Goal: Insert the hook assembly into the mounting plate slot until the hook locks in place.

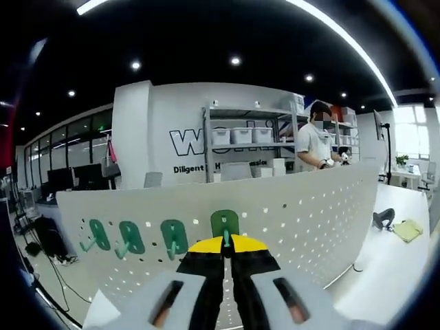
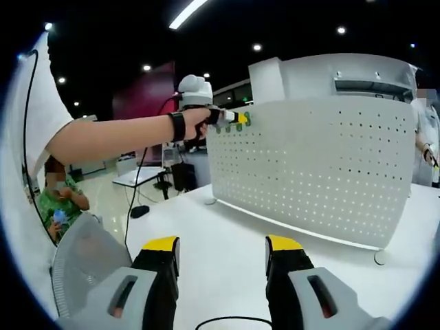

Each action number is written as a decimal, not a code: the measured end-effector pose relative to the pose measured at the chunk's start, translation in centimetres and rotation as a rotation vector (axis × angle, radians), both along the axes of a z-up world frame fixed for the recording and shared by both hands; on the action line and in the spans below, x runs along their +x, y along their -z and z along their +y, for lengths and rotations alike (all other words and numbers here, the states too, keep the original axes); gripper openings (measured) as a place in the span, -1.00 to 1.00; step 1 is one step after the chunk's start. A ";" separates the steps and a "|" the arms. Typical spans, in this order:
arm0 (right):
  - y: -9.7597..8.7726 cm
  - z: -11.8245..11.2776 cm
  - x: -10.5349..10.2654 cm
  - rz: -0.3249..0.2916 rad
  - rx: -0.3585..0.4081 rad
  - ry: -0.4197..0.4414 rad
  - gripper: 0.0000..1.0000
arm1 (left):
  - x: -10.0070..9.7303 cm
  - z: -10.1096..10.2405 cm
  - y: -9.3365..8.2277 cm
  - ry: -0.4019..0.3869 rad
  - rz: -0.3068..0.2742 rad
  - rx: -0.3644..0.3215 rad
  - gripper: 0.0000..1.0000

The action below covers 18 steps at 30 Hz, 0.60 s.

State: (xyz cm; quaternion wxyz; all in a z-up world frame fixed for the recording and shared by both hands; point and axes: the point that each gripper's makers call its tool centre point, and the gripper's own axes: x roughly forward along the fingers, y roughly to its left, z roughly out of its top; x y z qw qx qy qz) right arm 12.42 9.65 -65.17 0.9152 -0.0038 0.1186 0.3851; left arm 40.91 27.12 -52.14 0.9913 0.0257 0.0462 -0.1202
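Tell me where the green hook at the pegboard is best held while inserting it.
By its projecting stem, from the board's front, as the left tongs do: the green hook has a flat back plate against the white pegboard, so nothing else sticks out.

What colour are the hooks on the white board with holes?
Green. The hooks on the white board show best in the left gripper view.

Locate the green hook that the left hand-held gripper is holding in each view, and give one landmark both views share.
Left gripper view: the green hook sits low at centre, against the white perforated plate, clamped between the left hand-held gripper jaws.
Right gripper view: it shows as a small green piece at the plate's upper left corner, at the tip of the outstretched arm.
Shared landmark: the white perforated plate.
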 end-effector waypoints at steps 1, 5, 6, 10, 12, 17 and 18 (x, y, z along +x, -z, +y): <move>0.0 0.0 0.0 0.003 0.002 0.000 0.02 | 0.1 -0.1 0.1 0.003 0.005 -0.003 -0.96; 0.2 -0.1 0.0 0.008 -0.004 0.003 0.01 | 0.5 0.0 0.0 -0.001 0.000 0.010 -0.96; 0.2 -0.2 0.1 0.007 -0.002 0.005 0.01 | 0.7 0.1 0.1 -0.002 0.003 0.010 -0.96; 0.2 -0.4 0.2 0.004 -0.004 0.012 0.01 | 1.2 0.2 0.7 -0.002 0.020 0.015 -0.96; 0.2 -0.6 0.2 0.006 -0.006 0.016 0.01 | 1.3 0.1 0.7 0.004 0.021 0.004 -0.96; 0.2 -0.7 0.3 0.004 -0.012 0.019 0.01 | 1.5 0.0 1.1 -0.001 0.039 0.013 -0.96; 0.2 -0.7 0.2 0.007 -0.011 0.018 0.01 | 1.5 0.2 1.2 -0.007 0.047 -0.005 -0.96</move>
